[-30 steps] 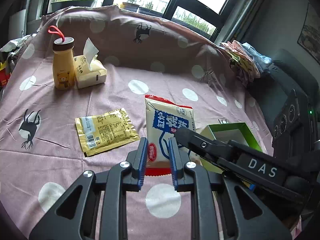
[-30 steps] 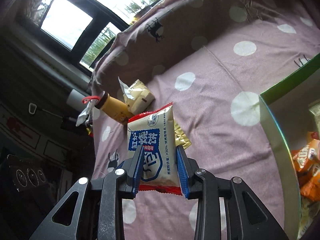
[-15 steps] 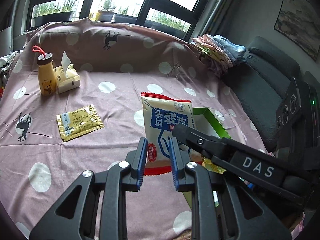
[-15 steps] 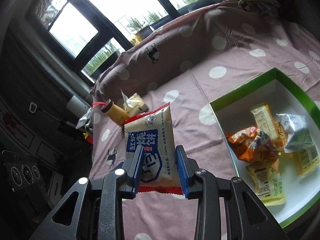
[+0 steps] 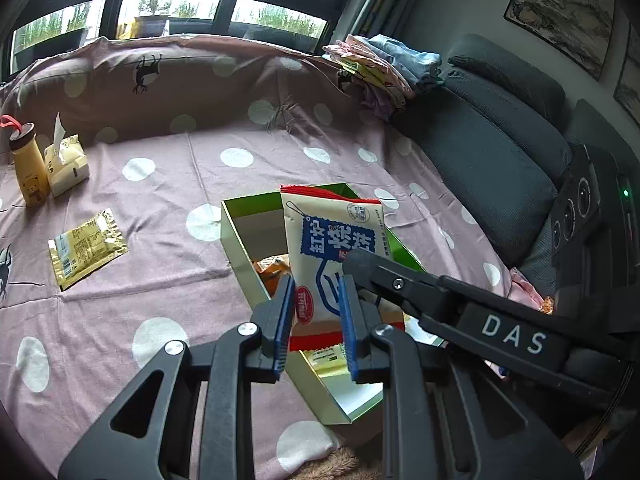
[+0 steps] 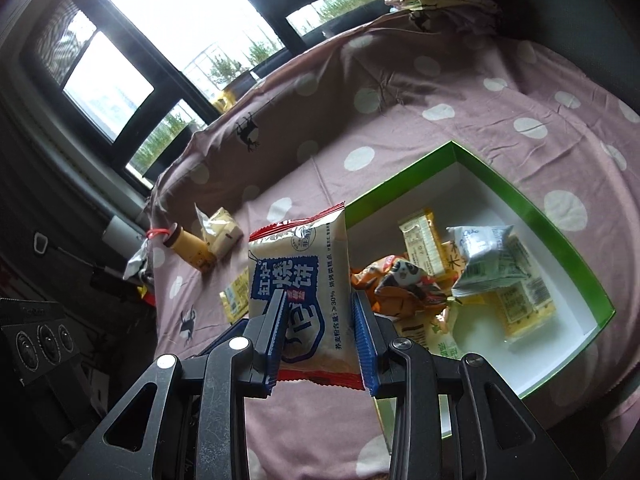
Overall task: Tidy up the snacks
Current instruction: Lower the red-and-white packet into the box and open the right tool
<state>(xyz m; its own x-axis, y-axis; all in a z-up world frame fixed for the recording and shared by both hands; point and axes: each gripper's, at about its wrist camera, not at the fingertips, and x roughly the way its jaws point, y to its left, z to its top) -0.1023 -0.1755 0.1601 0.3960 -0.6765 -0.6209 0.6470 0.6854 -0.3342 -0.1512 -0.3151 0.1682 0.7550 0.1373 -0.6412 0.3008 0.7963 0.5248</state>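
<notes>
Right gripper (image 6: pixel 320 336) pinching the blue-and-white snack pack (image 6: pixel 300 288) upright above the green box's (image 6: pixel 532 208) near-left edge, left gripper (image 5: pixel 316 316) empty and narrowed beside it — let go early and it likely lands on the bedspread (image 6: pixel 460 80)

Daylight floods through the blown-out black-framed windows (image 6: pixel 172 20), leaving the room's corners dim, edges fisheye-bent and vignetted.
</notes>
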